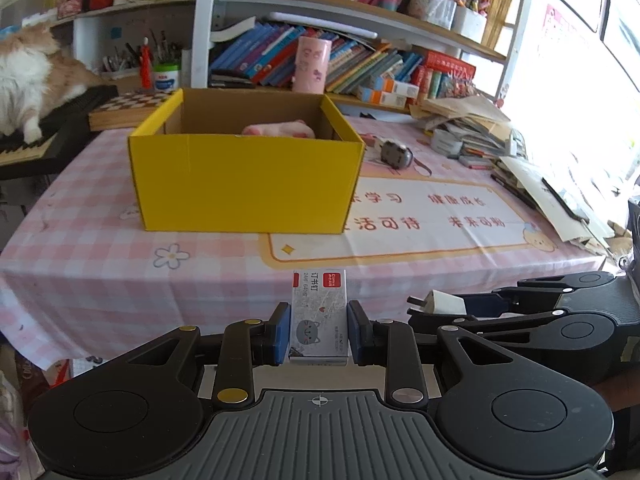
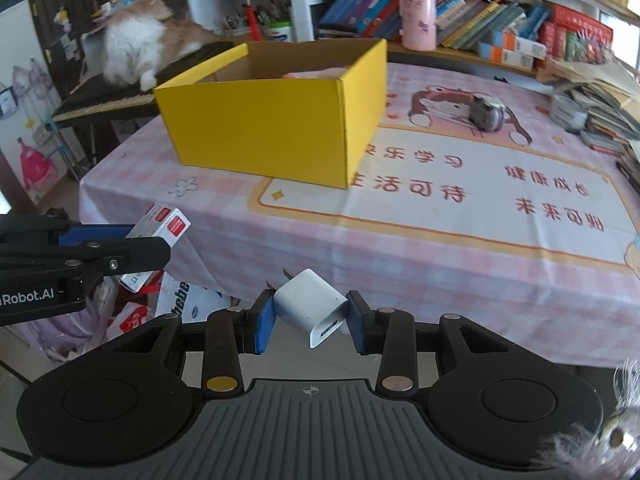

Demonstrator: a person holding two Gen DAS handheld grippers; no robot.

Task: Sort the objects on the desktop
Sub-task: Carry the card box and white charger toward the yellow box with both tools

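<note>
My left gripper (image 1: 319,330) is clamped on a small staple box (image 1: 319,316), blue pads pressed against both of its long sides; the box stands on end between them, just short of the near edge of the table (image 1: 100,280). Its grey wrapper carries a cartoon cat face, a red brand tab too small for me to read, the characters 订书钉, and a line of digits I read as 24/6. My right gripper (image 2: 310,316) is closed on a white USB charger plug (image 2: 310,312), held tilted, prongs pointing up and to the far left, the USB slot facing near and down. It also sits just off the near table edge. In the right wrist view the left gripper comes in from the left with the staple box, and its housing reads "Robot.AI", the first letters cut off. Farther in, on the left half of the table, sits the open yellow cardboard box (image 1: 246,184), with something pink (image 1: 280,130) lying inside against its far wall. The pink checked tablecloth bears a printed panel (image 2: 480,184); it appears mirrored, and I make out 生活可待 and 未来可期. A small grey object (image 2: 486,114) lies to the right of the yellow box, well apart from it. A fluffy orange-and-white cat (image 2: 140,48) stands on a keyboard (image 2: 104,98) at far left. Bookshelves (image 1: 340,60) run behind the table.
</note>
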